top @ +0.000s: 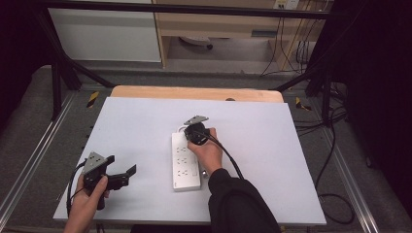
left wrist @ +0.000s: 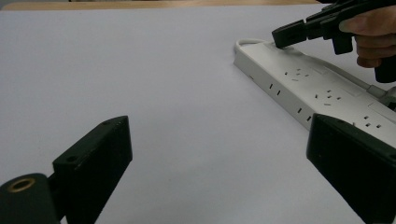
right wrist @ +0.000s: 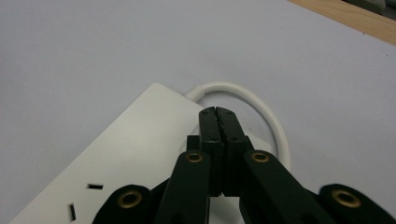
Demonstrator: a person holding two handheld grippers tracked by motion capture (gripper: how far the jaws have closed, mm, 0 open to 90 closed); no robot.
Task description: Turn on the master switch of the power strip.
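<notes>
Power strip [top: 185,162], rigid, light, smooth plastic with a stiff looped cord [right wrist: 261,105], likely grips best across its narrow sides; right gripper [right wrist: 218,114] is closed empty at its cord end, left gripper [left wrist: 219,154] wide open, empty.

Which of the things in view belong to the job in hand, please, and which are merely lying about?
In the job: power strip; its white cable; right gripper, shut, tips at the strip's far end.

Lying about: left gripper, open, aside; table; floor cables.
</notes>
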